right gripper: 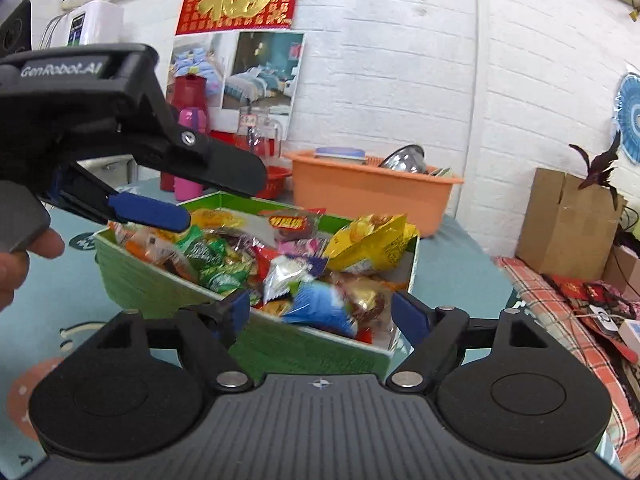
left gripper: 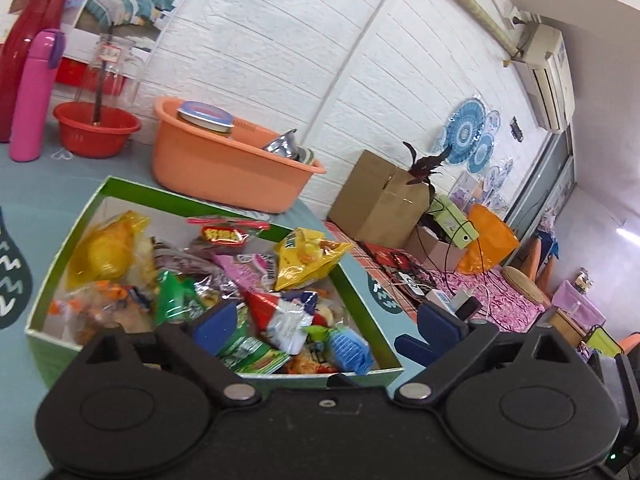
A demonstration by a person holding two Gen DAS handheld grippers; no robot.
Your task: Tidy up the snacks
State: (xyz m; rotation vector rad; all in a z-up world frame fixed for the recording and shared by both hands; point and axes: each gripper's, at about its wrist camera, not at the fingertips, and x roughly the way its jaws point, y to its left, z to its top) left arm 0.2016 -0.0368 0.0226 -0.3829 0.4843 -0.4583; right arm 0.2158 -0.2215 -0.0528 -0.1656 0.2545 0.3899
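A green cardboard box [left gripper: 120, 188] full of several mixed snack packets stands on the blue-grey table; it also shows in the right wrist view [right gripper: 136, 268]. A yellow chip bag [left gripper: 304, 256] leans in its far right corner, and shows in the right wrist view [right gripper: 372, 244]. A blue wrapped snack [left gripper: 352, 350] lies at the near edge. My left gripper [left gripper: 324, 316] is open and empty, hovering over the box's near right part; from the right wrist view it [right gripper: 216, 196] hangs above the box's far left corner. My right gripper [right gripper: 324, 312] is open and empty just above the box's near corner.
An orange basin [left gripper: 224, 168] with a jar and metal dishes stands behind the box. A red bowl [left gripper: 96, 130], a pink bottle [left gripper: 32, 96] and a red flask [left gripper: 24, 36] stand far left. A cardboard carton [left gripper: 380, 196] and clutter lie right, past the table edge.
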